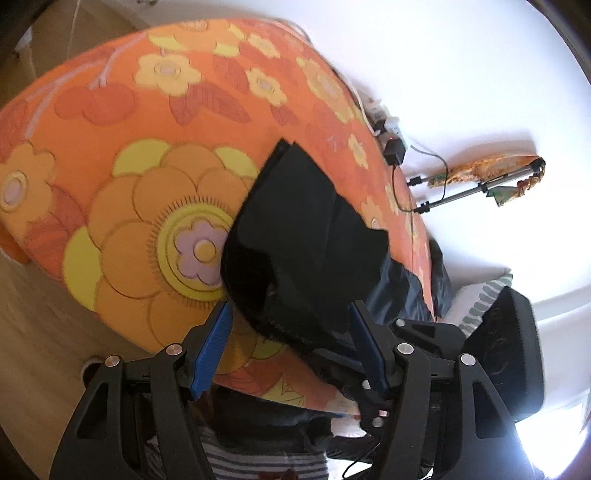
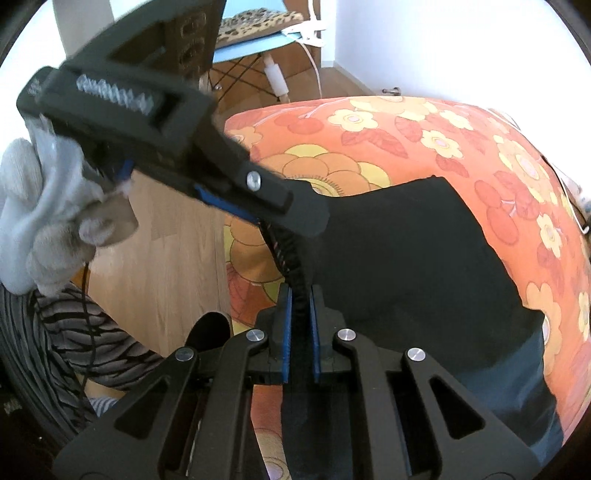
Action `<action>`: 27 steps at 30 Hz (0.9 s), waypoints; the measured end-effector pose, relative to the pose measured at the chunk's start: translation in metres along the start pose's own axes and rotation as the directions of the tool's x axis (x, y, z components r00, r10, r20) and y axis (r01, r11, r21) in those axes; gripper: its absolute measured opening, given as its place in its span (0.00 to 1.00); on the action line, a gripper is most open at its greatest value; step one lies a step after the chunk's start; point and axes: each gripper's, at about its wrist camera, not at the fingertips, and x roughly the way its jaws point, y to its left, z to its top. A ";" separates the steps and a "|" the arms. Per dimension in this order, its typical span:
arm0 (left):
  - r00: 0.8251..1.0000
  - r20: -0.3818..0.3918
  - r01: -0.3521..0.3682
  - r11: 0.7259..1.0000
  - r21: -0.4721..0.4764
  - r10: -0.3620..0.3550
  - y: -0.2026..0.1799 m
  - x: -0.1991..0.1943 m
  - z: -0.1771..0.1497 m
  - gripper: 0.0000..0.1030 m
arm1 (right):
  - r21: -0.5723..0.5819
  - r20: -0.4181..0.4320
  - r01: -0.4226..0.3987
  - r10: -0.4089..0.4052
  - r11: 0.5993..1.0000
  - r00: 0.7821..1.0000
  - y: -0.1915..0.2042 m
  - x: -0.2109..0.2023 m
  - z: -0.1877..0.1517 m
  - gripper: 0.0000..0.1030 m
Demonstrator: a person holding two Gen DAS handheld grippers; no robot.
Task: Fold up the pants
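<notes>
Black pants (image 1: 306, 236) lie partly folded on a bed with an orange flowered cover (image 1: 147, 155). My left gripper (image 1: 291, 332) is open, its blue pads on either side of the pants' near edge. My right gripper (image 2: 300, 314) is shut on the pants' edge (image 2: 295, 258), which rises between its blue pads. The rest of the pants (image 2: 406, 258) spreads over the cover (image 2: 424, 129). The left gripper (image 2: 306, 221) shows in the right wrist view, held by a white-gloved hand (image 2: 44, 206), its tip at the pants' raised edge.
A tripod (image 1: 476, 188) and a power strip with black adapter (image 1: 391, 144) stand by the bed's far edge against a white wall. A blue chair (image 2: 258, 33) with a leopard cushion stands on the wooden floor (image 2: 177, 258). Striped clothing (image 2: 92, 332) is close by.
</notes>
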 end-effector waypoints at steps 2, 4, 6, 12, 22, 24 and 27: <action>1.000 -0.019 -0.001 1.000 -0.011 0.001 0.000 0.007 0.000 0.61 | 0.016 0.010 -0.003 0.003 1.000 1.000 -0.003 -0.002 -0.002 0.08; 1.000 -0.026 0.001 1.000 -0.025 -0.002 0.000 0.011 0.000 0.61 | 0.028 0.018 -0.009 0.008 1.000 1.000 -0.006 -0.005 -0.005 0.08; 1.000 -0.025 0.009 1.000 -0.030 -0.010 0.000 0.012 0.000 0.61 | 0.031 0.023 -0.017 0.016 0.999 1.000 -0.007 -0.007 -0.008 0.09; 1.000 -0.012 0.009 1.000 -0.028 -0.009 -0.001 0.012 0.000 0.57 | 0.103 0.034 -0.054 0.051 0.993 0.998 -0.029 -0.031 -0.018 0.35; 0.996 0.081 -0.058 0.986 0.157 0.046 -0.032 0.005 -0.008 0.08 | 0.412 -0.007 -0.069 0.079 0.909 0.997 -0.095 -0.037 0.032 0.54; 0.995 0.084 -0.068 0.979 0.191 0.053 -0.038 0.007 -0.011 0.08 | 0.447 -0.036 -0.067 0.093 0.892 0.995 -0.100 -0.026 0.048 0.57; 0.994 0.087 -0.078 0.973 0.219 0.060 -0.043 0.009 -0.012 0.08 | 0.502 -0.086 -0.055 0.113 0.863 0.990 -0.104 -0.001 0.072 0.57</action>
